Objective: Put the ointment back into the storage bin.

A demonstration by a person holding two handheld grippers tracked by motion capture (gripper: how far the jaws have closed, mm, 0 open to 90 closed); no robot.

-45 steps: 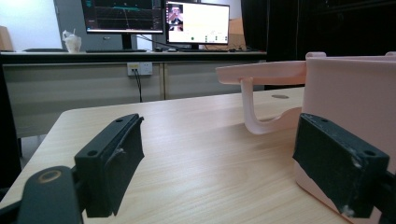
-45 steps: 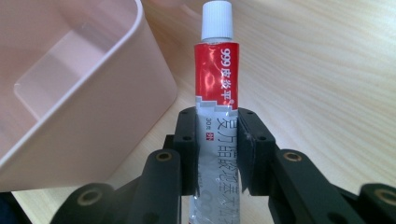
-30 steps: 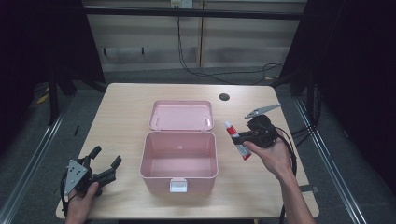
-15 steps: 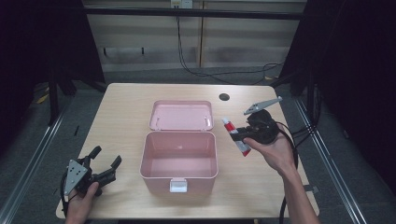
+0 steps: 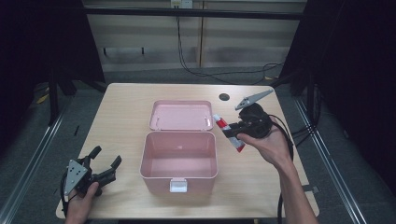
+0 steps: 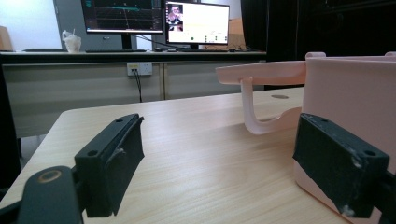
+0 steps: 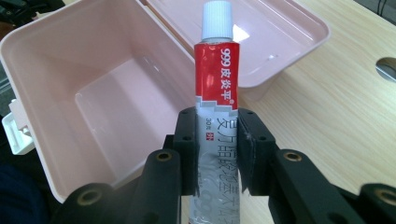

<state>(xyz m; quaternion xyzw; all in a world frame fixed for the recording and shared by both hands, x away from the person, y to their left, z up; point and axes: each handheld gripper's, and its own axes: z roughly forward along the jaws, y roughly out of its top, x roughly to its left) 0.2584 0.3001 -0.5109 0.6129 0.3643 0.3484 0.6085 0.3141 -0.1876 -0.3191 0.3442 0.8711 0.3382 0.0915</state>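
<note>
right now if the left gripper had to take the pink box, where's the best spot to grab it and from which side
Probably the pink box's left wall, gripped over its top rim from above. The box is open, its lid folded back, so that thin straight wall is free and would fit between the jaws. The open left gripper rests on the table just left of it; the right gripper holds the tube.

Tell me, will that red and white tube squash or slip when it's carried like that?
Probably a little soft: the tube looks like thin foil, and the right gripper clamps its flat lower half, which seems to hold. It likely weighs little, since it stands straight out of the jaws without drooping. Its round white cap might let it roll if dropped on the table.
</note>
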